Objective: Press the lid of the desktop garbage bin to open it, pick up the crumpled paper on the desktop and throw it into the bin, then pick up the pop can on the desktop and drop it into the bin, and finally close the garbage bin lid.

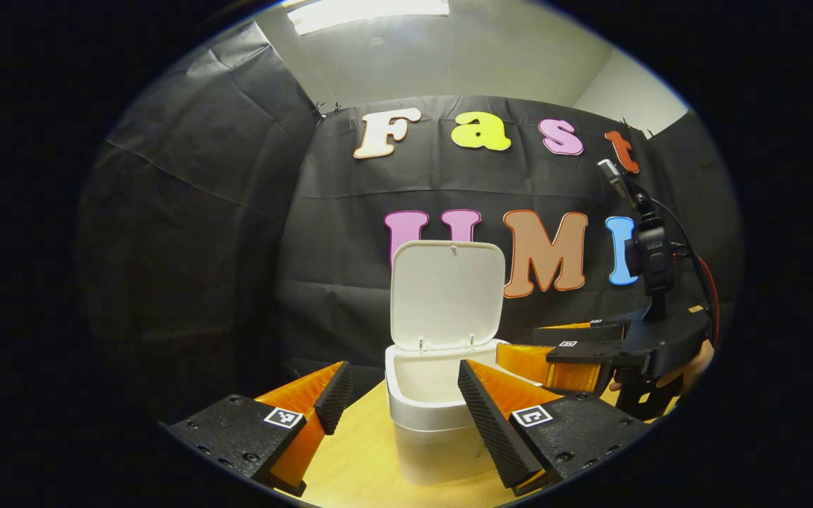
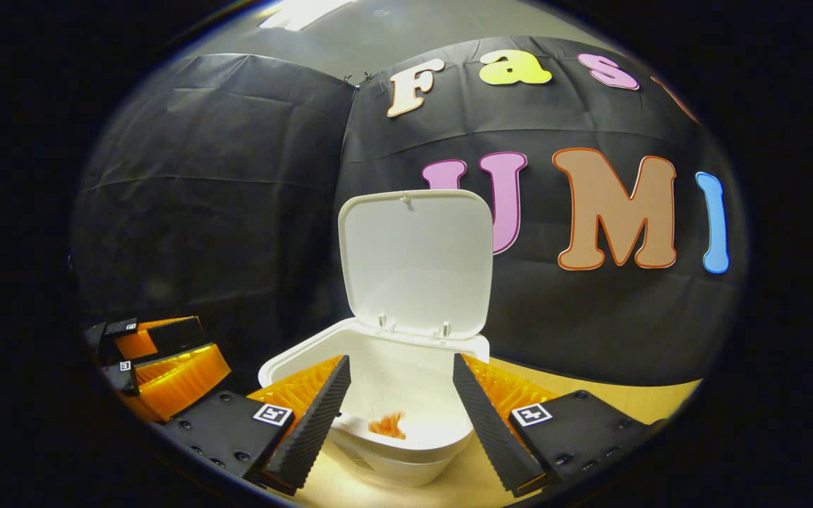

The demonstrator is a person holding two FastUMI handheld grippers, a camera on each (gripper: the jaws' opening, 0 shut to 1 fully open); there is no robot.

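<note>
Black cloth is hanging behind a wooden counter (image 1: 364, 430), and the white bin (image 1: 435, 416) is standing on it with its lid (image 1: 447, 293) tipped up and back. Something orange (image 2: 387, 425) is lying low inside the bin; it may be the pop can, but it is too blurry to be sure. The right gripper (image 2: 399, 402) is hanging just over the bin's mouth, fingers apart and holding nothing. The left gripper (image 1: 406, 409) is waiting in front of the bin, fingers apart too. The lid is standing straight ahead of the right fingers, so that hand looks nearer for pushing it down.
</note>
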